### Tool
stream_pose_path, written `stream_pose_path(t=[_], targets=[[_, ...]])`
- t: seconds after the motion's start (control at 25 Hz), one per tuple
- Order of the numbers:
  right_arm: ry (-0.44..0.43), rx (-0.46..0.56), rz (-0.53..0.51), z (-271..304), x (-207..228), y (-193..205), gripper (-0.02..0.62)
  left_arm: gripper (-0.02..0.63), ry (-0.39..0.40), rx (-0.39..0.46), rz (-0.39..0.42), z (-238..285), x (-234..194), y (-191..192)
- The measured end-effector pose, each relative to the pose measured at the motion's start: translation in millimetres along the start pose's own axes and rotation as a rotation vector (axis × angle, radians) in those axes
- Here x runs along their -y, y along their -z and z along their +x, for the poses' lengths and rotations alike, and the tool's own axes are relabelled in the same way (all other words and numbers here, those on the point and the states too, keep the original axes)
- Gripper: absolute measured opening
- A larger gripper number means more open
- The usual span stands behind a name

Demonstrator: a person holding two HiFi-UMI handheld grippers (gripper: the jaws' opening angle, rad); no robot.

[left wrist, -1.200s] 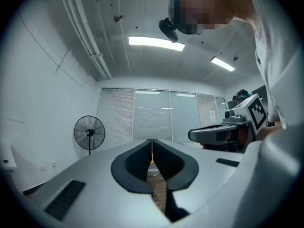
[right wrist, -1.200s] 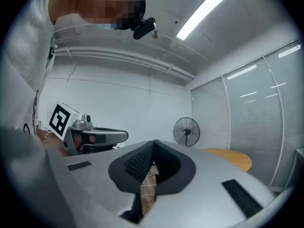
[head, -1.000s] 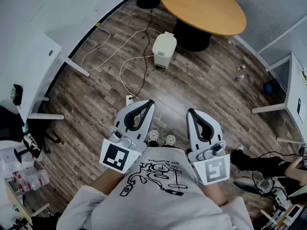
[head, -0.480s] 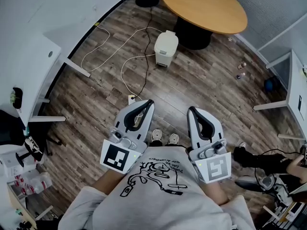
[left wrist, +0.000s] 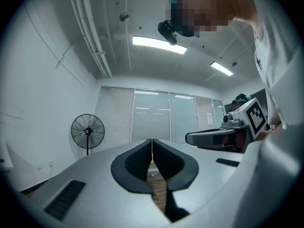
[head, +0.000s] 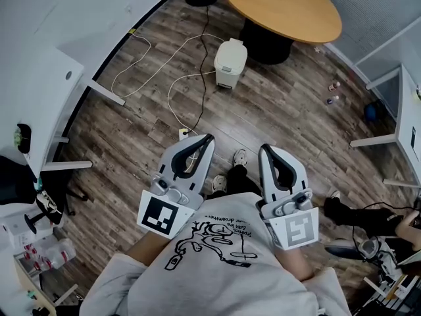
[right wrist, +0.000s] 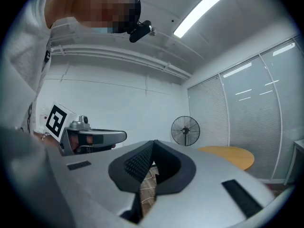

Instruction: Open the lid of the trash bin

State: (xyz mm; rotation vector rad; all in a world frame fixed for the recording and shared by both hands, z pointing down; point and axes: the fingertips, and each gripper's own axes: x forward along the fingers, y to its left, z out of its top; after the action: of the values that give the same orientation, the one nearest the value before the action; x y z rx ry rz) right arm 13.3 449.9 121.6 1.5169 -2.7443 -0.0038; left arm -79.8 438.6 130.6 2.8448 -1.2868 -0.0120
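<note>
Standing far off on the wood floor, the trash bin (head: 230, 62) kept its lid down; the left gripper (head: 205, 139) and right gripper (head: 263, 149) were closed, empty.

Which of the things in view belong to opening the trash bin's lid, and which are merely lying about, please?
For the job:
- trash bin, lid down
- left gripper, shut and empty
- right gripper, shut and empty

Just lying about:
- round table
- white cable on the floor
- small bottles on the floor
- fan
</note>
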Motion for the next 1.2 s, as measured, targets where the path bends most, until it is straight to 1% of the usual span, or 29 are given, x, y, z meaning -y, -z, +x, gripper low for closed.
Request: stream_pose_path(t=[0.28, 0.48, 0.84, 1.08, 1.2], targets=[[-0.005, 0.005, -0.001, 18, 15, 3, 0.005, 0.021, 0.002, -0.001, 0.003, 20, -13, 2], [0.001, 0.014, 0.005, 37, 38, 4, 0.005, 0.021, 0.011, -0.007, 0.013, 47, -24, 3], [0.022, 0.004, 0.015, 77, 104, 6, 0.005, 0.021, 0.031, -0.024, 0.023, 120, -47, 2], [0.003, 0.000, 0.009, 106, 150, 6, 0.005, 0.021, 0.023, -0.026, 0.019, 174, -65, -2], [0.023, -0.005, 0.028, 119, 175, 4, 0.005, 0.021, 0.020, -0.029, 0.019, 200, -71, -3]])
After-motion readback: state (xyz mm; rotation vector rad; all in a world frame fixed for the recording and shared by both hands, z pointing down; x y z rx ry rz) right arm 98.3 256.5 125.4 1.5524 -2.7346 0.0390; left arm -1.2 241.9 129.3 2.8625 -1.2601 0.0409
